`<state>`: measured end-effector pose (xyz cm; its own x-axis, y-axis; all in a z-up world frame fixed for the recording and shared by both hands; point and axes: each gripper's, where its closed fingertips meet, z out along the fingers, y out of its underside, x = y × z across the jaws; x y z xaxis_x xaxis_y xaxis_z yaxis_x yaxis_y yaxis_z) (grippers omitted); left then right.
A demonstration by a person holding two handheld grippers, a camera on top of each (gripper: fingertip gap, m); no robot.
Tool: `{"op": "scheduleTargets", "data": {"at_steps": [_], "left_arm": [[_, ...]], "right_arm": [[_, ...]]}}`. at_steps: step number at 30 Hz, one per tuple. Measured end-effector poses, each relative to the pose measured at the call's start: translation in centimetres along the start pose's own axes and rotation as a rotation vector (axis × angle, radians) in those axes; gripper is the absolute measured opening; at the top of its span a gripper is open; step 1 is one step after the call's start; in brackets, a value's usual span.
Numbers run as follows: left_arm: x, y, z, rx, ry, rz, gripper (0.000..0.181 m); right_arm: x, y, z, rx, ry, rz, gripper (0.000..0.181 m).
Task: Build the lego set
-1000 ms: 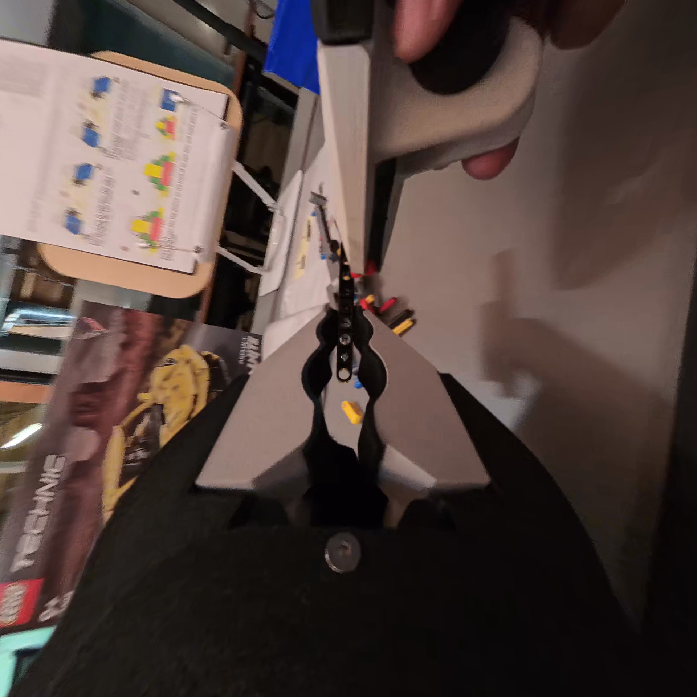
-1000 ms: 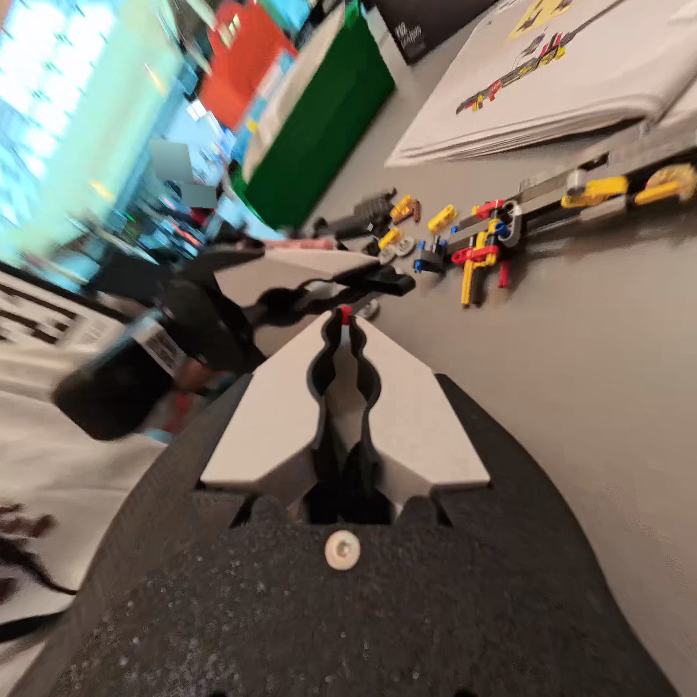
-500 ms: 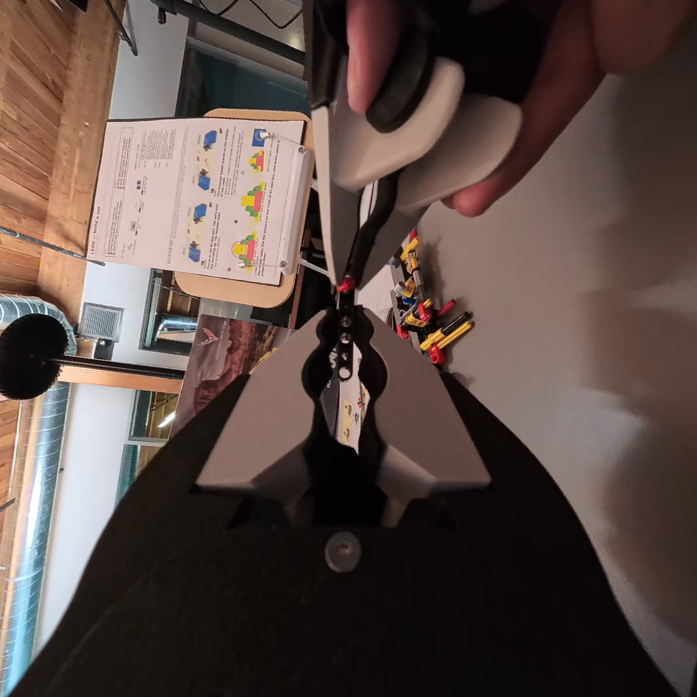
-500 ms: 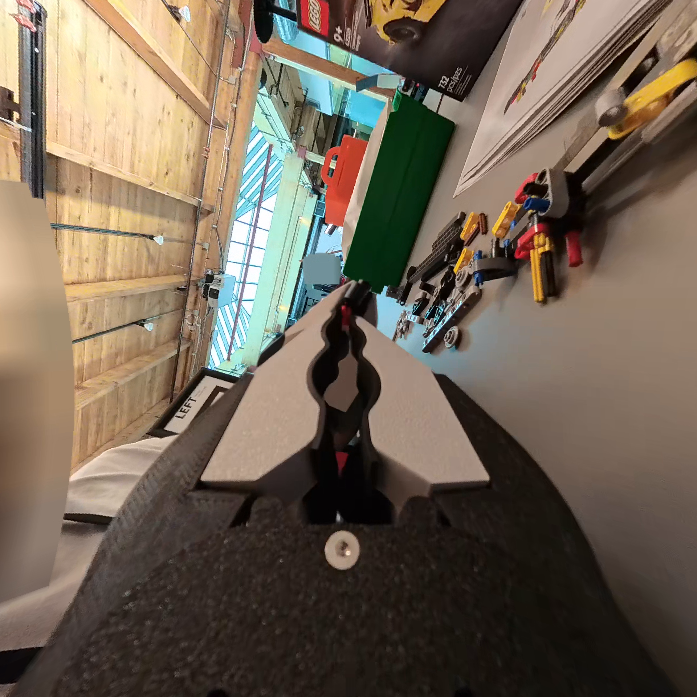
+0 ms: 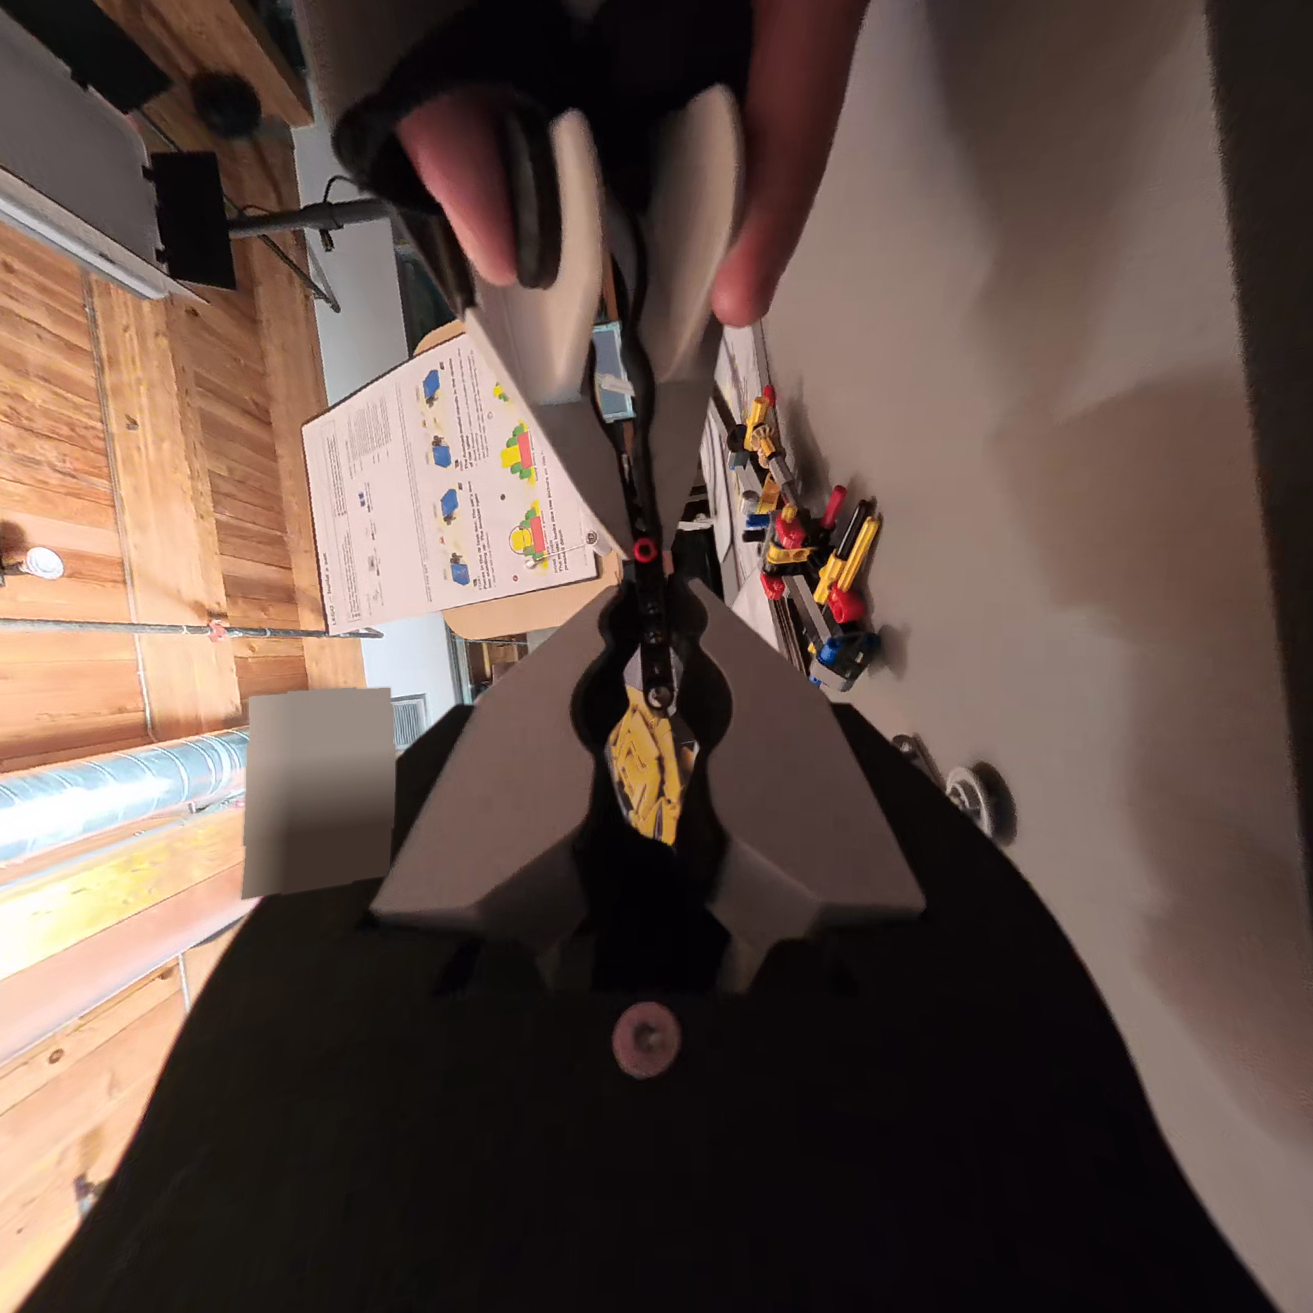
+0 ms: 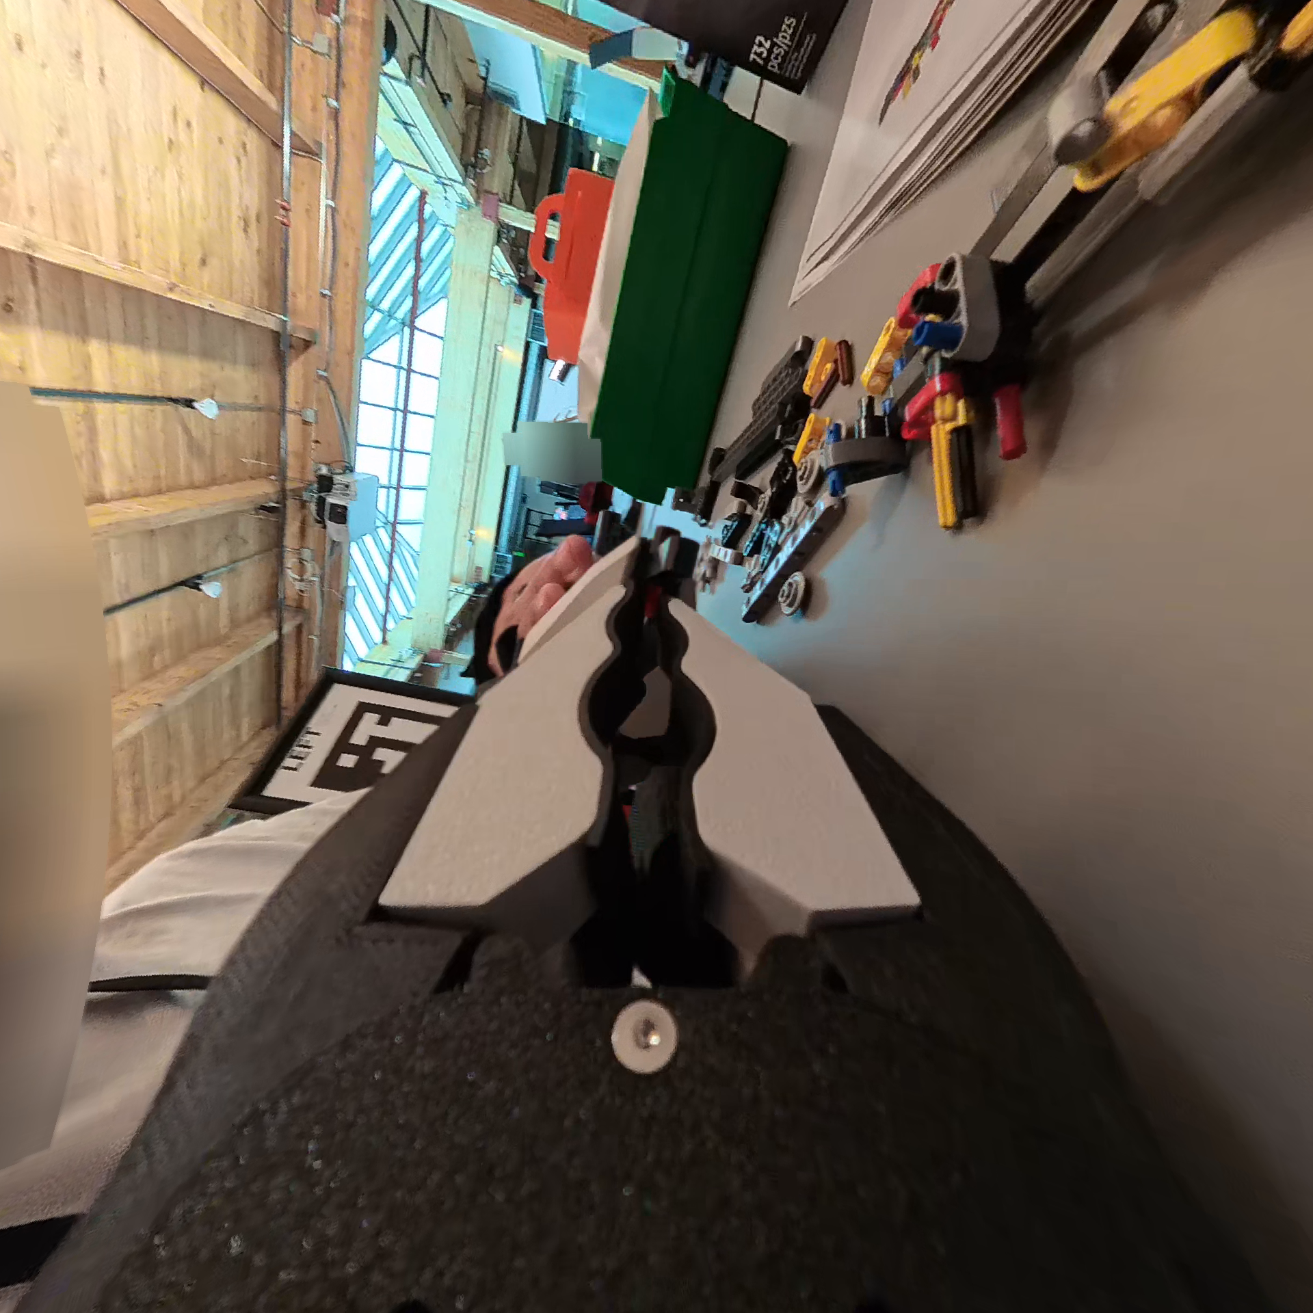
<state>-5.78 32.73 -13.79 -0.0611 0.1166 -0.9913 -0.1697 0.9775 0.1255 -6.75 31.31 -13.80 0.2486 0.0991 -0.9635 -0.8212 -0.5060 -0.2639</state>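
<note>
In the left wrist view my left gripper (image 5: 657, 597) is shut on a black Technic beam (image 5: 655, 639) with holes, held in the air beside the grey table (image 5: 1030, 497). My right gripper (image 5: 643, 529) comes in from above, shut on a small red pin (image 5: 643, 548) that touches the beam's far end. In the right wrist view my right gripper (image 6: 650, 604) is shut on the red pin (image 6: 652, 600). The left gripper's grey finger (image 6: 590, 590) and a hand lie just beyond it. The beam is mostly hidden there.
A partly built yellow, red and grey assembly (image 5: 810, 568) lies on the table, also in the right wrist view (image 6: 945, 398). Loose parts (image 6: 789, 483), an instruction booklet (image 6: 924, 142), a green box (image 6: 682, 284) and an instruction sheet (image 5: 440, 490) are around. Less than 4 cm separates the two grippers' tips.
Both grippers have turned and lifted away from the table. The right gripper has brought the red pin up to the far end of the black beam.
</note>
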Motion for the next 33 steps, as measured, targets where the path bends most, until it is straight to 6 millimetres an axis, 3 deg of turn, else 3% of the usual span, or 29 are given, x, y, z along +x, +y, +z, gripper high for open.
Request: {"op": "scheduleTargets", "data": {"at_steps": [6, 11, 21, 29, 33], "left_arm": [[0.8, -0.1, -0.2, 0.053, 0.000, 0.076, 0.006], [1.6, -0.3, -0.4, 0.090, 0.051, 0.052, 0.006], [2.8, -0.8, -0.3, 0.097, 0.099, 0.081, 0.006], [3.4, -0.7, 0.0, 0.086, 0.166, -0.024, 0.006], [4.0, -0.4, 0.3, 0.072, 0.199, -0.050, 0.006]], "right_arm": [[0.8, 0.4, 0.1, -0.051, 0.055, -0.028, 0.001], [1.6, 0.7, -0.1, -0.127, 0.173, -0.221, 0.001], [2.9, 0.6, -0.1, -0.116, 0.322, -0.417, 0.000], [3.2, 0.5, -0.1, -0.152, 0.410, -0.563, 0.000], [2.8, -0.5, -0.5, -0.149, 0.432, -0.649, 0.000]]}}
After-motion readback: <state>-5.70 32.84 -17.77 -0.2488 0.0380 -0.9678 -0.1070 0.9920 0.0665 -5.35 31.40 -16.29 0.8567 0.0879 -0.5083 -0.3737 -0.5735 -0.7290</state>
